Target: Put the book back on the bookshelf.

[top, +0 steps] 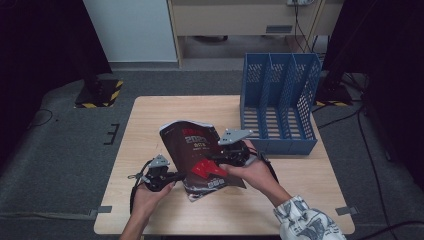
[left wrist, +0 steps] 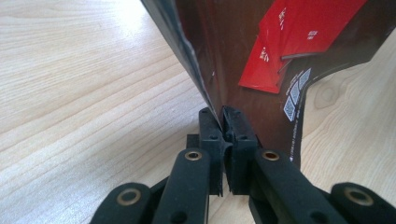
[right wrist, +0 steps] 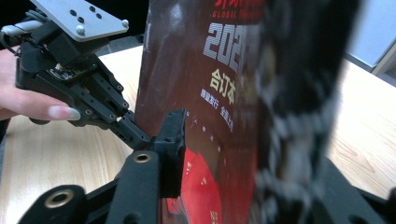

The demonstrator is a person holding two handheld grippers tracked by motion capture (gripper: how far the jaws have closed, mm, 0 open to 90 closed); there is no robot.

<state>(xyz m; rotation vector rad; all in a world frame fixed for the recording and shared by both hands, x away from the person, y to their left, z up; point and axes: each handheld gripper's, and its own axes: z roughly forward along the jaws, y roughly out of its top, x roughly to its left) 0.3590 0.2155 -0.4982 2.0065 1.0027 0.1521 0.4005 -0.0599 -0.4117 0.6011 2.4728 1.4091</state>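
A dark brown magazine with red graphics and white print is held tilted above the wooden table. My left gripper is shut on its lower left edge; in the left gripper view the pads pinch the cover near the spine corner. My right gripper reaches in from the right at the magazine's right side. In the right gripper view the cover stands between the jaws, which sit wide apart around it. The right jaw is blurred.
A blue three-slot file rack stands at the table's back right. A black stand base with yellow-black tape sits on the floor at the back left. Cables run across the grey floor on the right.
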